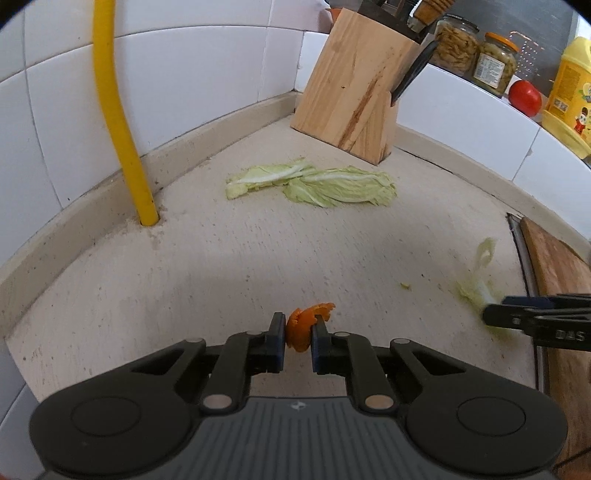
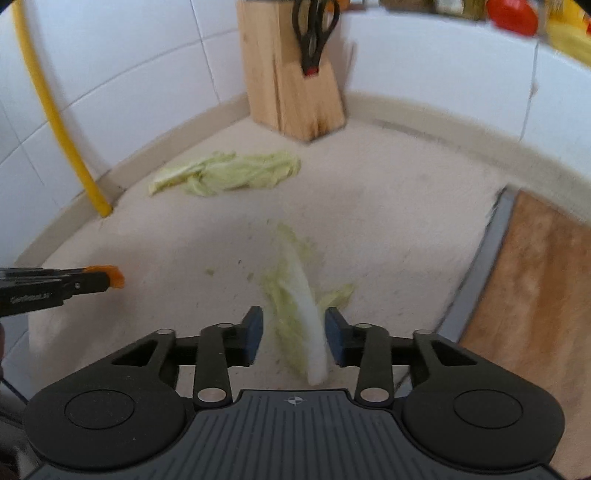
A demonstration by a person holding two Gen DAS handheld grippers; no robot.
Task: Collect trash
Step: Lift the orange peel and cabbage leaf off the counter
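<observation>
My left gripper (image 1: 298, 322) is shut on a curled piece of orange peel (image 1: 295, 334), held just above the beige counter (image 1: 184, 277). The right wrist view shows the same peel (image 2: 117, 278) at that gripper's tip on the left. My right gripper (image 2: 293, 318) stands open over a pale cabbage leaf (image 2: 308, 314) that lies between its pads; its white stem is close to the right pad. In the left wrist view this leaf (image 1: 480, 269) lies at the right gripper's tips (image 1: 493, 314). Two larger cabbage leaves (image 1: 314, 182) (image 2: 229, 171) lie farther back near the corner.
A wooden knife block (image 1: 351, 85) with scissors (image 2: 314, 33) stands in the tiled corner. A yellow pipe (image 1: 122, 129) rises from the counter at the left. A wooden cutting board (image 2: 535, 277) lies at the right. Jars (image 1: 456, 44), a tomato (image 1: 524, 96) and a yellow bottle (image 1: 570, 92) sit on the ledge.
</observation>
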